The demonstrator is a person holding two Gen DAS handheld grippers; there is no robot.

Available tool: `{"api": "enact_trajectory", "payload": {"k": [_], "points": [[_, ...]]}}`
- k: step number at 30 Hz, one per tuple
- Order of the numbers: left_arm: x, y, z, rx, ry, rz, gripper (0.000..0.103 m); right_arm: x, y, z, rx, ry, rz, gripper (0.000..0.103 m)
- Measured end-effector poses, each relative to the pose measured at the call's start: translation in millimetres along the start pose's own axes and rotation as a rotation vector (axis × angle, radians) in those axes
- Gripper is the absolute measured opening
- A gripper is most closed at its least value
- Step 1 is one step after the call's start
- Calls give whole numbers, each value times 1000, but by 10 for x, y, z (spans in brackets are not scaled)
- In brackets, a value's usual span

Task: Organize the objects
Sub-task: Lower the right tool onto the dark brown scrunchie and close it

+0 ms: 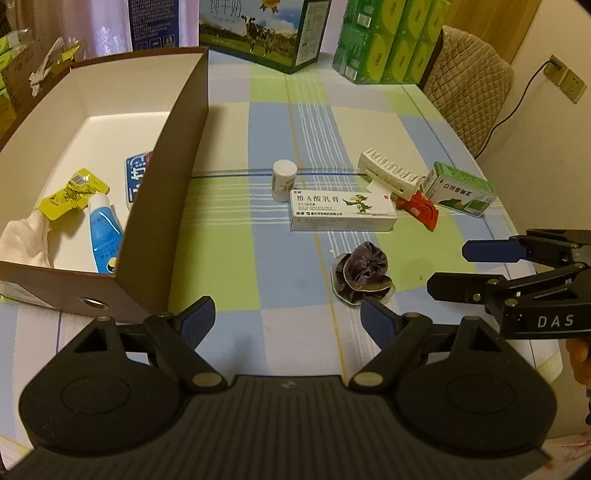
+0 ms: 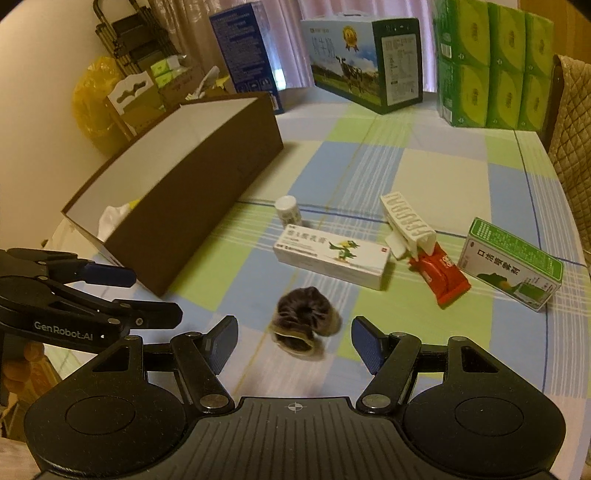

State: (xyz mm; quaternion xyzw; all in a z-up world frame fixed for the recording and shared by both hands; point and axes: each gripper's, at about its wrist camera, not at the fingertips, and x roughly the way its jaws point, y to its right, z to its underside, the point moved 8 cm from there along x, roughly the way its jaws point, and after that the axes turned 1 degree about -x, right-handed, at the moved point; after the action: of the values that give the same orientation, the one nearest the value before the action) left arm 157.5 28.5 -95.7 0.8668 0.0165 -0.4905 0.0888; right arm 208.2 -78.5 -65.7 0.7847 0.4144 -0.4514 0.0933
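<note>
A purple velvet scrunchie (image 1: 364,273) lies on the checked tablecloth. In the right wrist view the scrunchie (image 2: 304,325) sits just ahead of my open right gripper (image 2: 295,332), between its fingertips' lines. Behind it lie a white ointment box (image 1: 341,210), a small white bottle (image 1: 283,179), a white clip (image 1: 391,175), a red packet (image 1: 421,210) and a green box (image 1: 458,190). My left gripper (image 1: 288,317) is open and empty, beside the brown storage box (image 1: 162,184). That box holds a blue tube (image 1: 105,236), a yellow packet (image 1: 74,194) and a white tissue (image 1: 26,240).
A milk carton case (image 1: 258,29), stacked green tissue packs (image 1: 391,37) and a blue box (image 1: 153,22) stand along the table's far edge. A quilted chair back (image 1: 469,92) is at the far right. The right gripper (image 1: 454,267) enters the left wrist view from the right.
</note>
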Motion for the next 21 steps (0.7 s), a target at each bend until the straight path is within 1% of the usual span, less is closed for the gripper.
{"api": "enact_trajectory", "payload": {"k": [13,21], "points": [[343,-84,1,-34,-45,-72,83,478,50,41,-79,-62,-26,65],[439,-136,7,-50,-65,-93,83,763,38,59,-124,-104,-22,65]]}}
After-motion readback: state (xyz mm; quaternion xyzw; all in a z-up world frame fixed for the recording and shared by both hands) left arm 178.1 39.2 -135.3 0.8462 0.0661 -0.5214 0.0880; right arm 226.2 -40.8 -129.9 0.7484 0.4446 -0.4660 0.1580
